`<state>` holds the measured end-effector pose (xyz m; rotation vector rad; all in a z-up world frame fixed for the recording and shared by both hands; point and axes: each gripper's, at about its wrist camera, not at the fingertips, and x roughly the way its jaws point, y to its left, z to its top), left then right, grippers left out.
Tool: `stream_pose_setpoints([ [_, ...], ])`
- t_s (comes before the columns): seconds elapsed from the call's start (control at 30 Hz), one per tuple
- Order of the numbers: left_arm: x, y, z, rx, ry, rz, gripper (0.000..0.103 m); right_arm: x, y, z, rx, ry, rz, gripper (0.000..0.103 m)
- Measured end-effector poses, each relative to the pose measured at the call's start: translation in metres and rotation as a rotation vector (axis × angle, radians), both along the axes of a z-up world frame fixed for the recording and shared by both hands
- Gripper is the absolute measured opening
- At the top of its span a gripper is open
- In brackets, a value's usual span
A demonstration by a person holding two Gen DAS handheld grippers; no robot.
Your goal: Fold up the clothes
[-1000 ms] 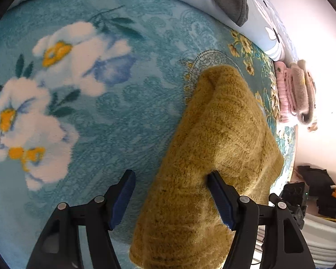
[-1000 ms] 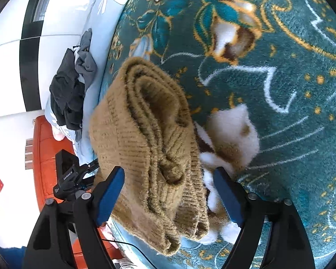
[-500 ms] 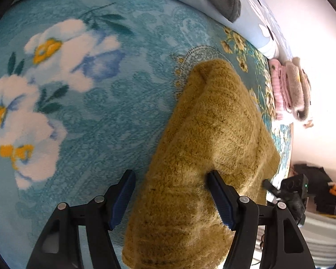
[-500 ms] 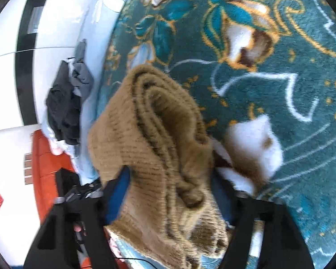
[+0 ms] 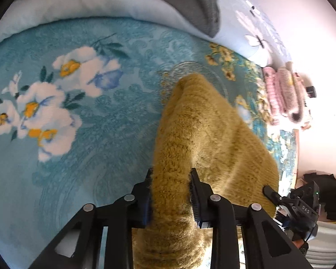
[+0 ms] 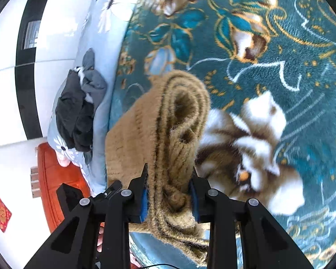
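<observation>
A folded mustard-yellow knit sweater (image 5: 203,134) lies on a teal floral blanket (image 5: 114,121). My left gripper (image 5: 171,198) is shut on its near folded edge, the knit bunched between the blue pads. In the right wrist view the same sweater (image 6: 168,123) shows its stacked layered edges. My right gripper (image 6: 169,198) is shut on that end of the sweater. The right gripper's body (image 5: 300,204) shows in the left wrist view at the sweater's far side.
A pile of dark grey clothes (image 5: 190,2) lies on the pale blue sheet at the back, and shows in the right wrist view (image 6: 78,107). Folded pink knitwear (image 5: 282,96) is stacked at the blanket's far right edge. A red-orange headboard (image 6: 53,179) stands beyond the bed.
Both grippers were open around the sweater's ends a second ago. Both have closed on the sweater, bunching the knit between their pads.
</observation>
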<state>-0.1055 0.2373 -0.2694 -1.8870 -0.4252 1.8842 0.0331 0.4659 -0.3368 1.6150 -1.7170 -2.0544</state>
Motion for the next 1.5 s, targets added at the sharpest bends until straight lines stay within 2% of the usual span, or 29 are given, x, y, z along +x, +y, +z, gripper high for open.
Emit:
stream_pose_setpoints([
  [0.13,0.019,-0.002,0.028,0.043,0.012,-0.011,0.021,0.018,-0.007,0.03,0.024,0.002,0.015,0.031],
  [0.27,0.036,0.002,0.054,0.109,0.028,-0.015,0.021,0.041,-0.01,0.062,0.047,0.002,0.035,0.03],
  [0.37,0.047,0.008,0.056,0.093,0.021,-0.041,0.021,0.051,-0.012,0.071,0.09,-0.038,0.088,0.03],
  [0.5,0.056,0.009,0.034,0.075,-0.026,-0.059,0.023,0.056,-0.007,0.058,0.132,-0.097,0.114,0.03],
  [0.6,0.061,0.009,0.022,0.14,-0.066,-0.053,0.023,0.054,0.001,0.048,0.145,-0.106,0.115,0.03],
  [0.7,0.066,0.007,0.013,0.15,-0.068,-0.037,0.024,0.049,0.012,0.041,0.166,-0.109,0.116,0.03],
  [0.83,0.07,0.004,-0.011,0.019,-0.076,-0.056,0.034,0.042,0.019,0.026,0.179,-0.148,0.142,0.03],
  [0.9,0.072,0.001,-0.02,-0.011,-0.081,-0.073,0.048,0.043,0.022,0.017,0.169,-0.167,0.134,0.03],
  [1.0,0.073,-0.005,-0.031,0.031,-0.097,-0.072,0.058,0.047,0.028,0.009,0.149,-0.173,0.12,0.03],
  [1.2,0.065,-0.005,-0.058,0.199,-0.19,-0.052,0.058,0.051,0.035,0.001,0.109,-0.16,0.132,0.035],
  [1.27,0.065,0.001,-0.065,0.2,-0.202,-0.07,0.058,0.051,0.037,-0.002,0.107,-0.156,0.142,0.039],
  [1.33,0.065,0.007,-0.071,0.2,-0.207,-0.083,0.059,0.052,0.04,-0.005,0.129,-0.154,0.149,0.052],
  [1.4,0.065,0.011,-0.074,0.203,-0.209,-0.082,0.06,0.057,0.044,-0.01,0.139,-0.128,0.141,0.06],
  [1.5,0.064,0.015,-0.076,0.208,-0.21,-0.08,0.062,0.062,0.049,-0.022,0.106,-0.097,0.121,0.061],
])
